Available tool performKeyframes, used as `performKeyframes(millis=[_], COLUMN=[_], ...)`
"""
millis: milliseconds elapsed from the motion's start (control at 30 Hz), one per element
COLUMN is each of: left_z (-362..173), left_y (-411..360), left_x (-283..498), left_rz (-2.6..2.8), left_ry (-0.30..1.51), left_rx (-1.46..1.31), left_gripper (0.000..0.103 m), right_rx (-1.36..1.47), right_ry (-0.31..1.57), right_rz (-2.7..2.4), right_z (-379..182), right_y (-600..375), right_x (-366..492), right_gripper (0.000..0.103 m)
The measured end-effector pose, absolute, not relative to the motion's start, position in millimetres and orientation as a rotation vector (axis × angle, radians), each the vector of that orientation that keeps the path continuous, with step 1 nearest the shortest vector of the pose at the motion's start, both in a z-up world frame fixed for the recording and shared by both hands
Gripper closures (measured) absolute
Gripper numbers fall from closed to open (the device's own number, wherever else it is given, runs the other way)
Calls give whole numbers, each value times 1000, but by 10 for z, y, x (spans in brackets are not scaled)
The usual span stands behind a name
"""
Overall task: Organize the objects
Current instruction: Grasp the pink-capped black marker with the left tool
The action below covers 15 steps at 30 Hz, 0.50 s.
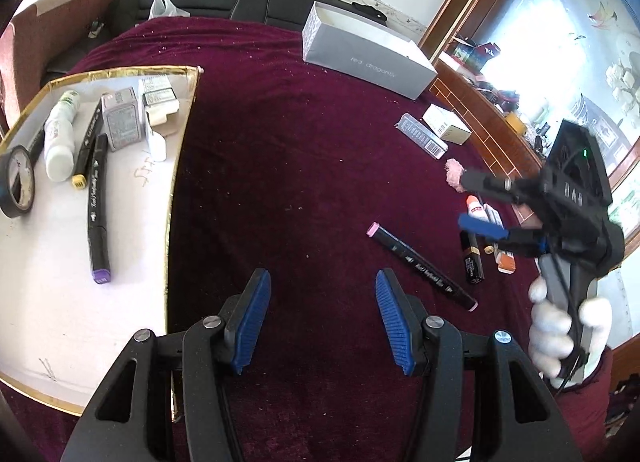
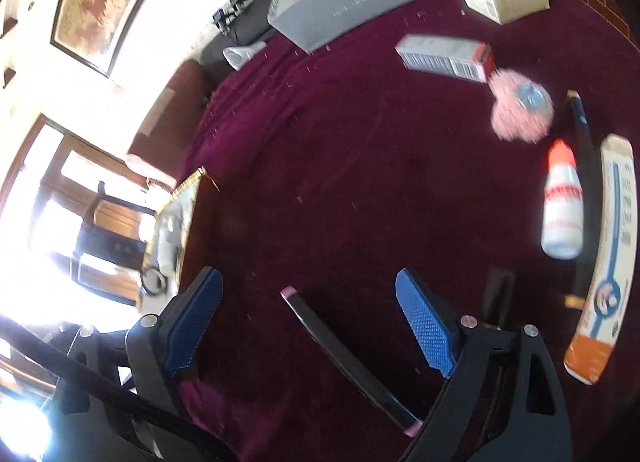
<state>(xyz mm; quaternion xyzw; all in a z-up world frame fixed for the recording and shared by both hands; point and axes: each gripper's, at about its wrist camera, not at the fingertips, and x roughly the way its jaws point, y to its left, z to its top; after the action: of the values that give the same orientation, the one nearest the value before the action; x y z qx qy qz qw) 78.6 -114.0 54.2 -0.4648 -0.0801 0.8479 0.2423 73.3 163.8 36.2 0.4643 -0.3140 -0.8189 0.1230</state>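
Observation:
A gold-rimmed white tray [image 1: 182, 166] at left holds a black tape roll [image 1: 16, 182], a white bottle [image 1: 60, 134], two black markers [image 1: 96, 202] and small boxes [image 1: 122, 122]. A pink-capped black marker [image 1: 422, 266] lies loose on the maroon cloth. My left gripper [image 1: 320, 318] is open and empty over the cloth beside the tray. My right gripper [image 1: 464, 202] is open at the right, above a glue bottle [image 2: 560, 202], a long box [image 2: 604, 254] and a pink puff [image 2: 520, 106]. In the right wrist view the pink-capped marker [image 2: 348, 354] lies below, between the open jaws of my right gripper [image 2: 308, 322].
A long grey box [image 1: 368, 50] stands at the back of the cloth. A barcode box [image 1: 424, 136] and a cream box [image 1: 446, 124] lie near the right edge. A dark tube [image 1: 472, 262] lies by the glue bottle. A black sofa is behind.

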Motion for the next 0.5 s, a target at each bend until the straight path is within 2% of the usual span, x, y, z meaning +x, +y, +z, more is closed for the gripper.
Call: performKeyframes(millis=[167,367,500], left_z=[545,530,535], left_y=[-1126,-1167,-1145], left_x=[783,785,821], left_rz=[2316,2322,2321], left_ry=[-220,-237,-210], left_rx=[-1267,-1282,-1288], left_gripper=[55,55,55], right_rx=[1412,1374,1298], right_ry=[-987,-1182,-1165], right_rz=[-2261,-1950,-2034], right_z=[135,-94,103], right_y=[1617,1320,1345], right_x=[902,895,902], right_gripper=[14,13,13])
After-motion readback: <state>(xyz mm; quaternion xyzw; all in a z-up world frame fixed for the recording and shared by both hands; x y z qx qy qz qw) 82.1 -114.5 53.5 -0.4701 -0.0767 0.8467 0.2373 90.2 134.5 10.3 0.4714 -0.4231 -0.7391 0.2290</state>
